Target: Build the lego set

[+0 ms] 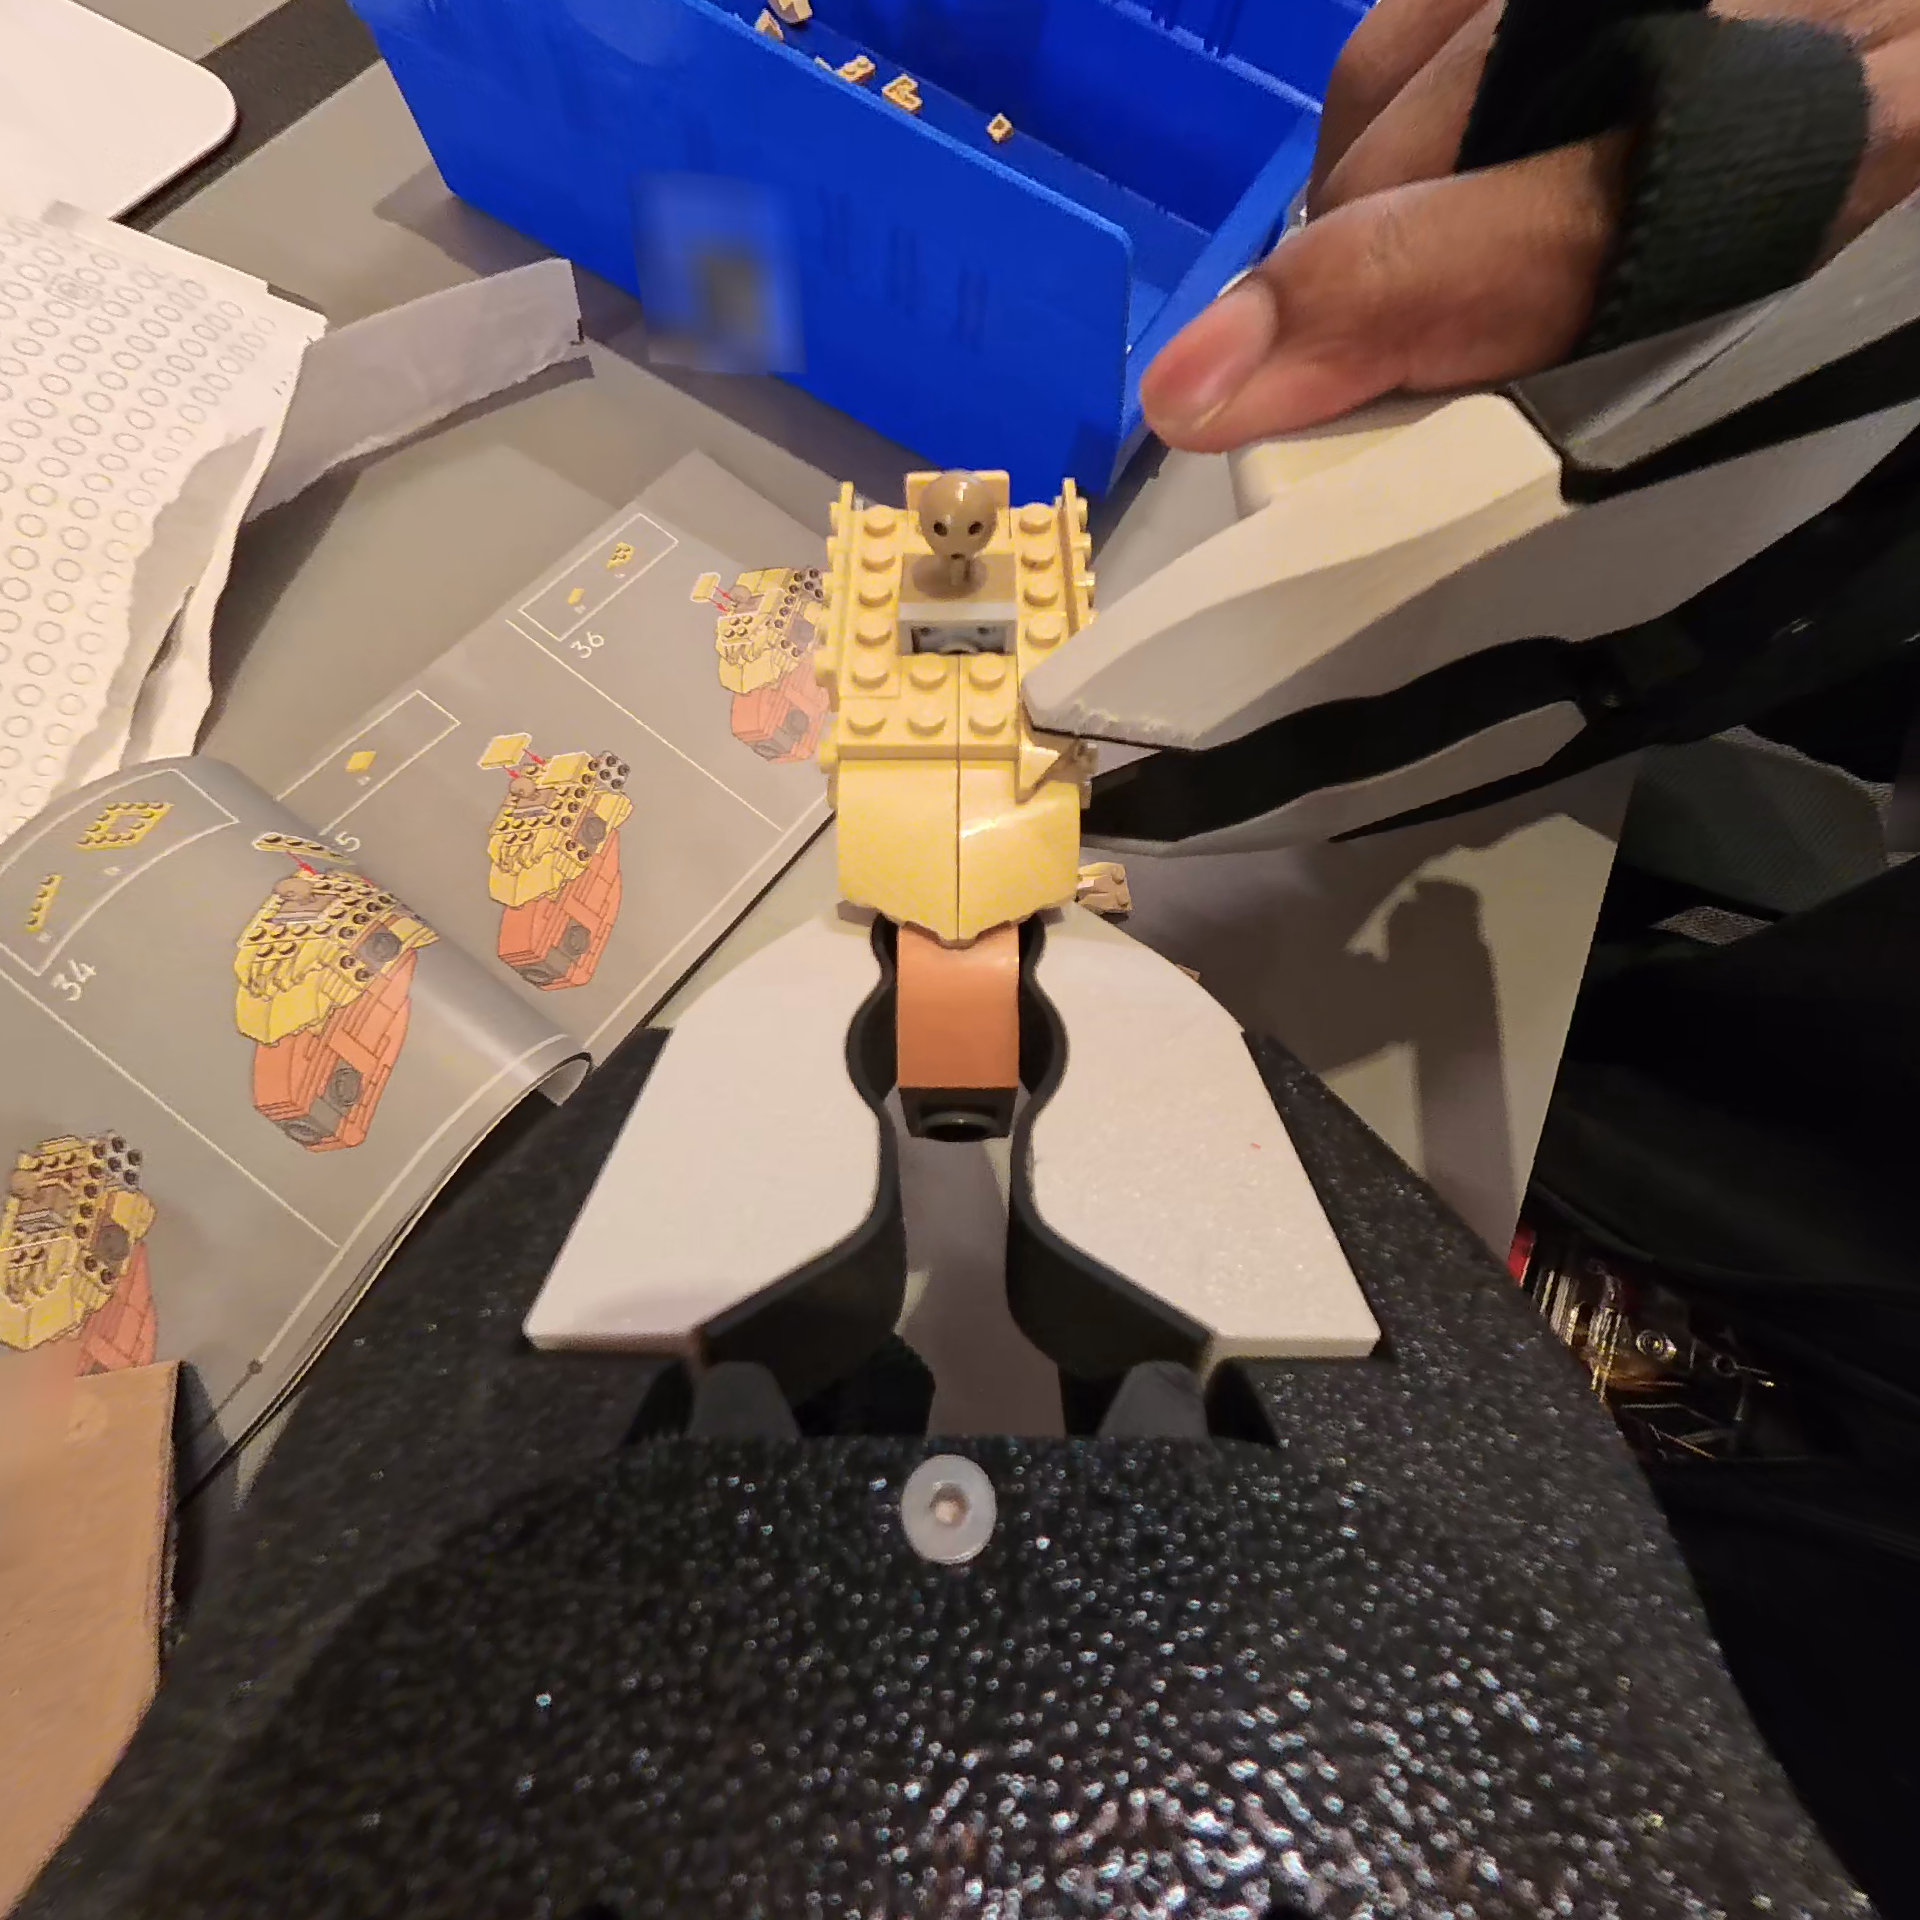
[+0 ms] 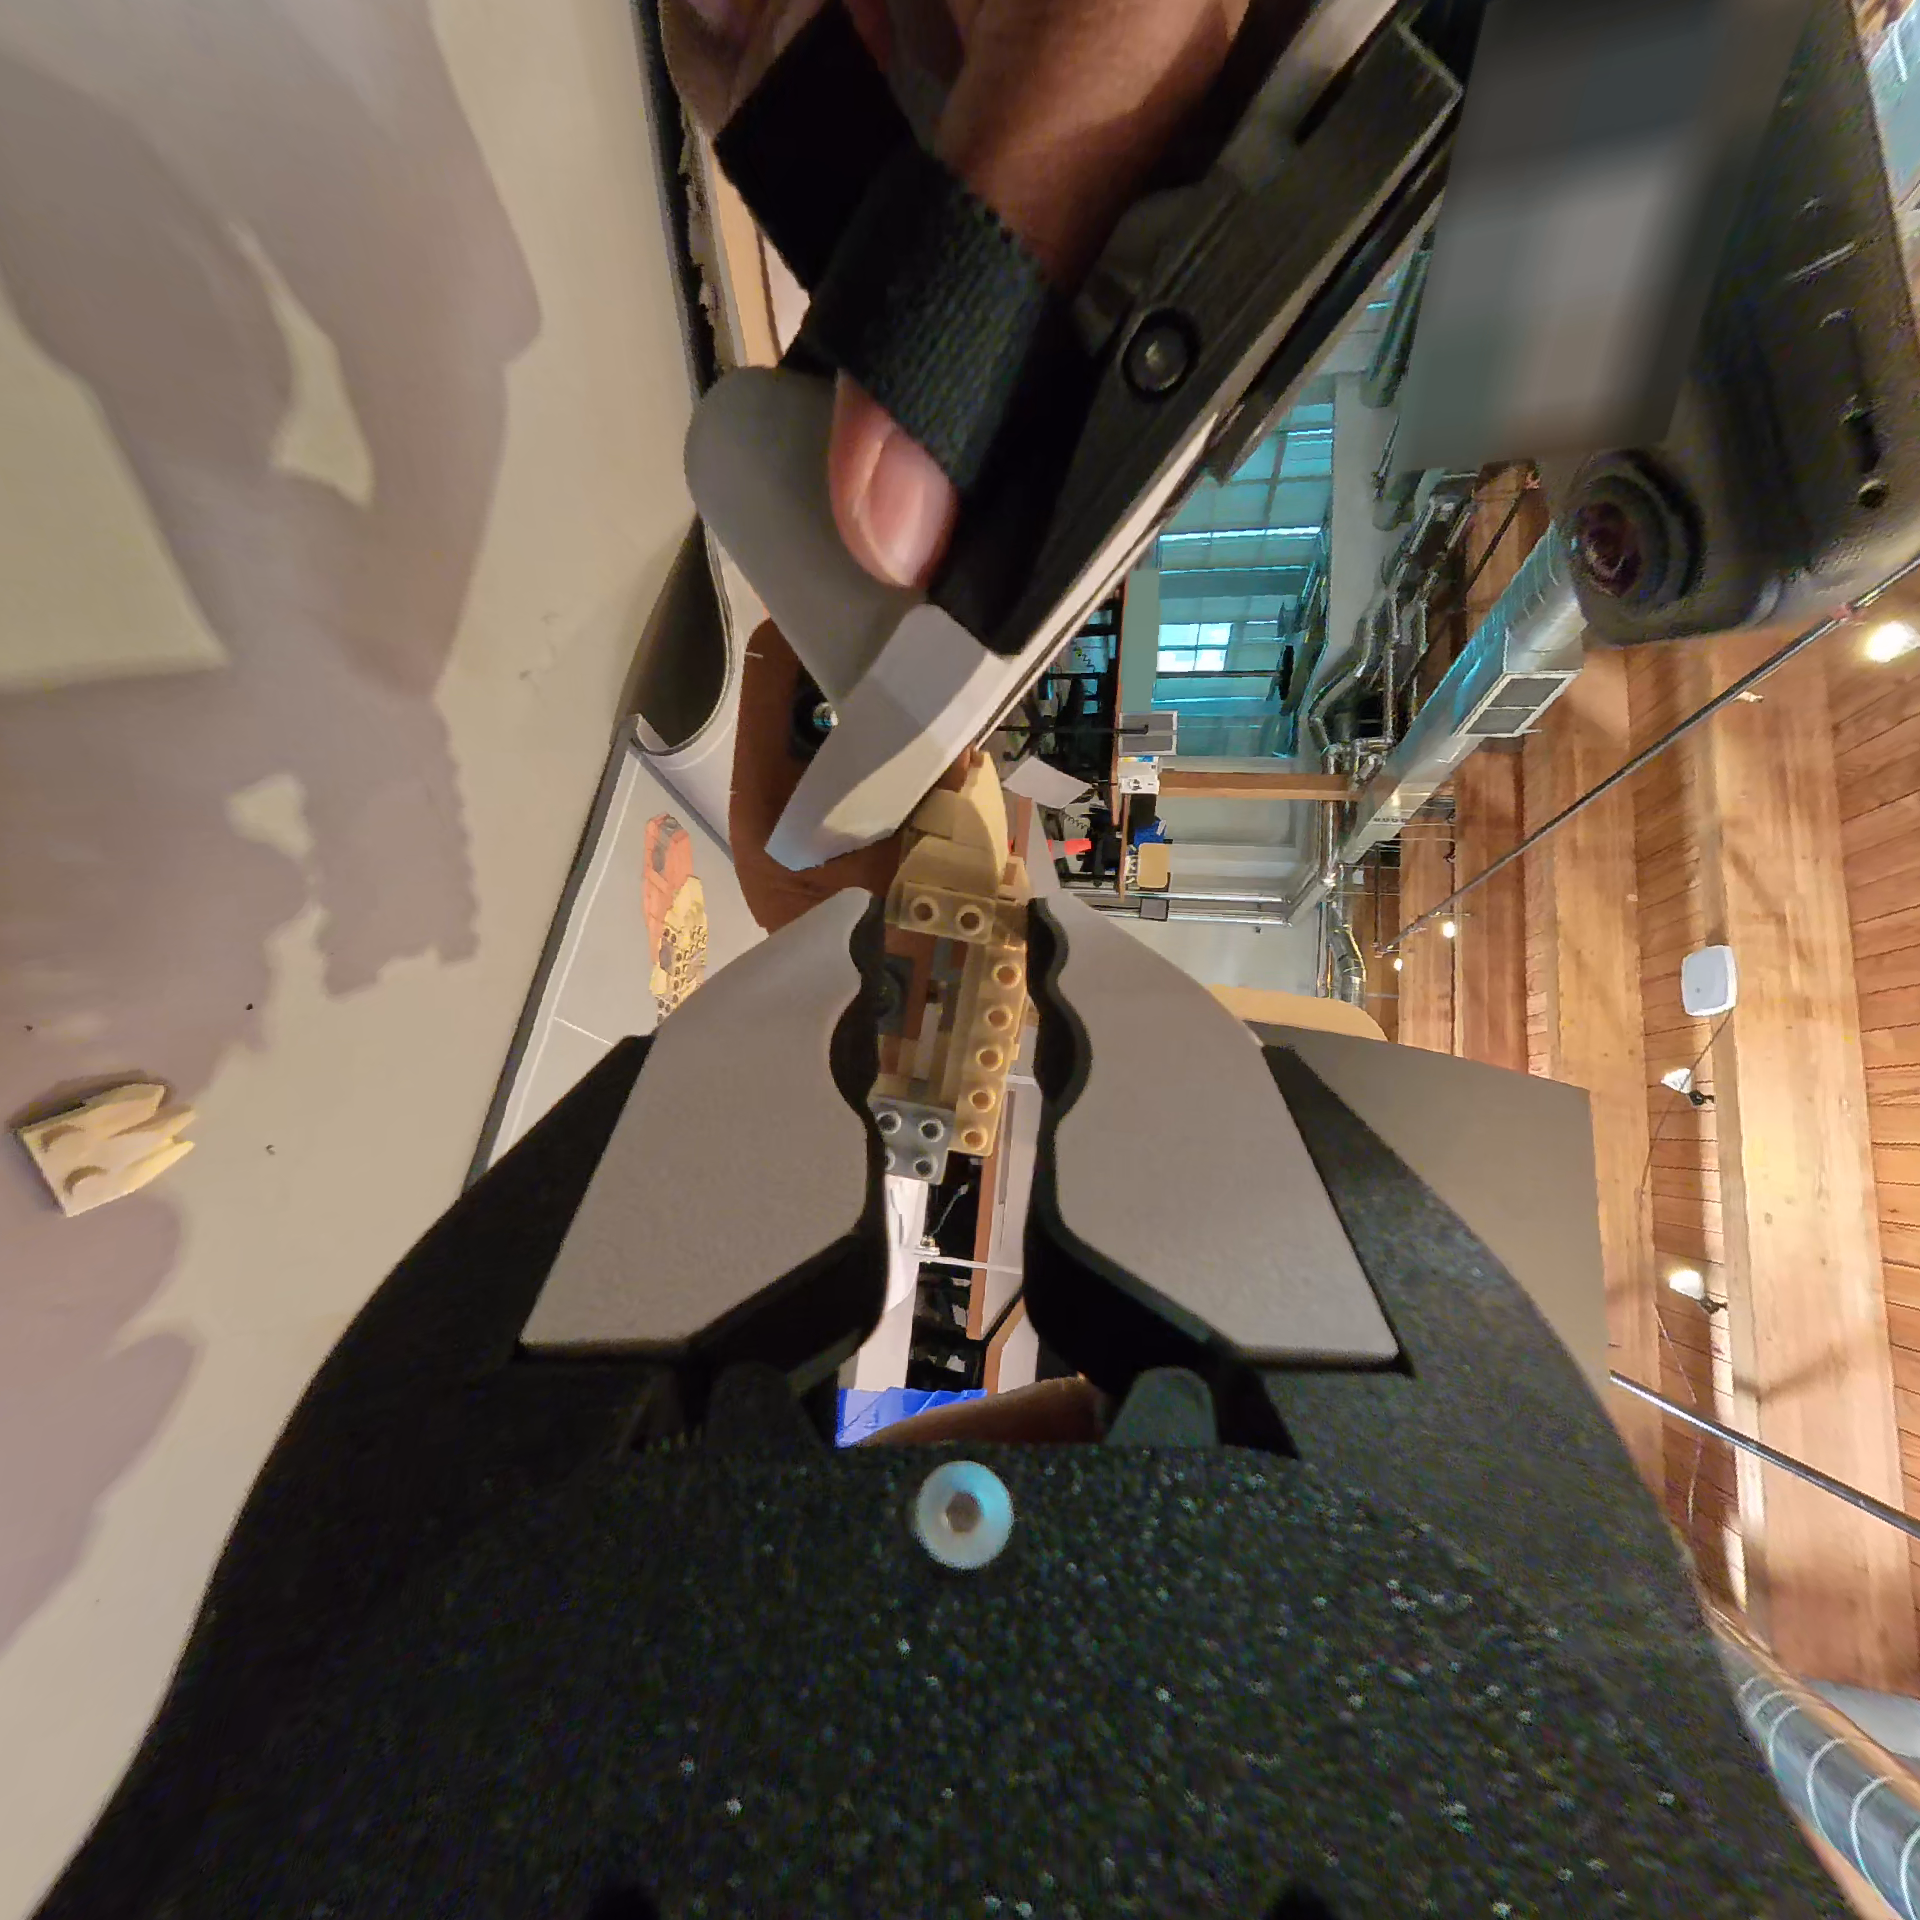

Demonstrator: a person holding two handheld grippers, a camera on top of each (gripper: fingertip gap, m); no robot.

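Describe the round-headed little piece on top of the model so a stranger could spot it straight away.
In the left wrist view, start at the big blue bin at the back. Just before it stands the tan lego model, gripped by both grippers. On its studded top, a grey-brown ball-headed piece rises from a grey block: the only round, dull-coloured part among yellow-tan studs.

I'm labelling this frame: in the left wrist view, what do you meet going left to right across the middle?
Torn white paper → open instruction booklet → tan lego model held in the left tongs → right tongs pinching the model's right side.
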